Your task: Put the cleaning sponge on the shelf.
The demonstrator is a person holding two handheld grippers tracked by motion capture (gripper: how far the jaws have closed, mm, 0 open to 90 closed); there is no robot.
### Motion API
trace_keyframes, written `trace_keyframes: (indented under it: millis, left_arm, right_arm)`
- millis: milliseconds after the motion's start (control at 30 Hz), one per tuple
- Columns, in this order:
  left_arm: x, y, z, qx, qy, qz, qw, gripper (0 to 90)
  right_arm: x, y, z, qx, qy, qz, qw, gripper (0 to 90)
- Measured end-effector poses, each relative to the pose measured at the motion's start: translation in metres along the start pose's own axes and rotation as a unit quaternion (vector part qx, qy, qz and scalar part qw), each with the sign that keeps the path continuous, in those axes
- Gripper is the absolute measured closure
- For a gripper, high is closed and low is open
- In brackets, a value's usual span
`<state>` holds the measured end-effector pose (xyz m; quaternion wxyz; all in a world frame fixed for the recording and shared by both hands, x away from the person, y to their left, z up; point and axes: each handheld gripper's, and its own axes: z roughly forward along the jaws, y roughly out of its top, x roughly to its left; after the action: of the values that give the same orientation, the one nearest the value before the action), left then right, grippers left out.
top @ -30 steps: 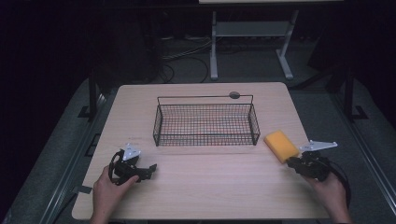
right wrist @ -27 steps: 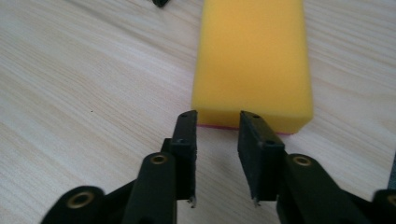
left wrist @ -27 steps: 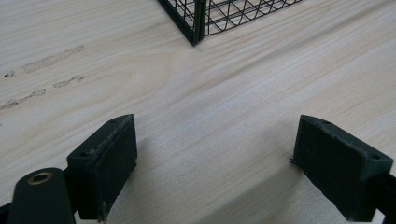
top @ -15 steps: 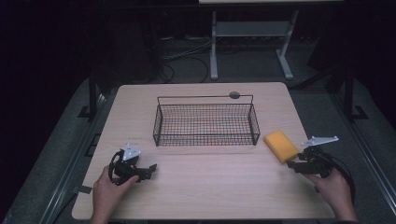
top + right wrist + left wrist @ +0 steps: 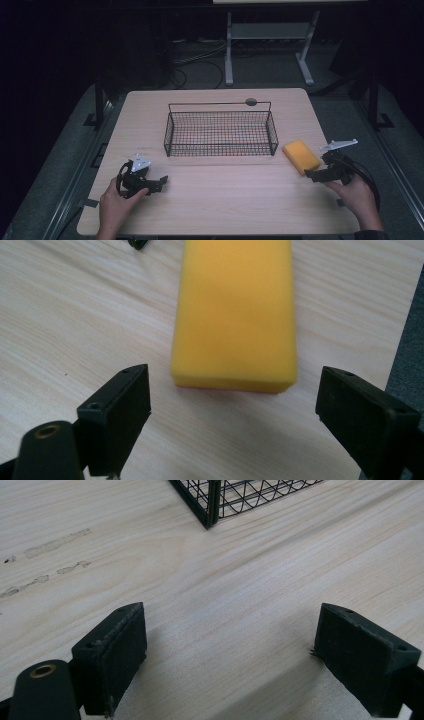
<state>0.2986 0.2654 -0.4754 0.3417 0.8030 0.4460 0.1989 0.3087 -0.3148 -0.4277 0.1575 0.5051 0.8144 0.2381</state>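
Yellow sponge (image 5: 234,315) lies unlabelled just ahead of the right tongs (image 5: 234,420), which have just been opening wide.

Yellow sponge (image 5: 301,156) flat beside basket (image 5: 220,131)

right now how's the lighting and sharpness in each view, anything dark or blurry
High view: the table is lit, the room around it nearly black. Left gripper view: bright, wood grain crisp, basket mesh sharp. Right gripper view: the sponge looks soft, with a dark shadow under its near edge.
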Motion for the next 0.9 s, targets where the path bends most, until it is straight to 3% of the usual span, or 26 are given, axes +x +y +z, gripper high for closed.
trace_keyframes:
  millis: [333, 900]
  left_arm:
    - [0.000, 0.000, 0.000, 0.000, 0.000, -0.001, 1.0000, 12.7]
    - [0.000, 0.000, 0.000, 0.001, 0.000, 0.000, 1.0000, 12.7]
  right_arm:
    - [-0.001, 0.019, 0.011, 0.021, -0.002, -0.005, 0.9998, 3.4]
    - [-0.005, 0.047, 0.028, 0.054, 0.008, -0.008, 0.9985, 3.2]
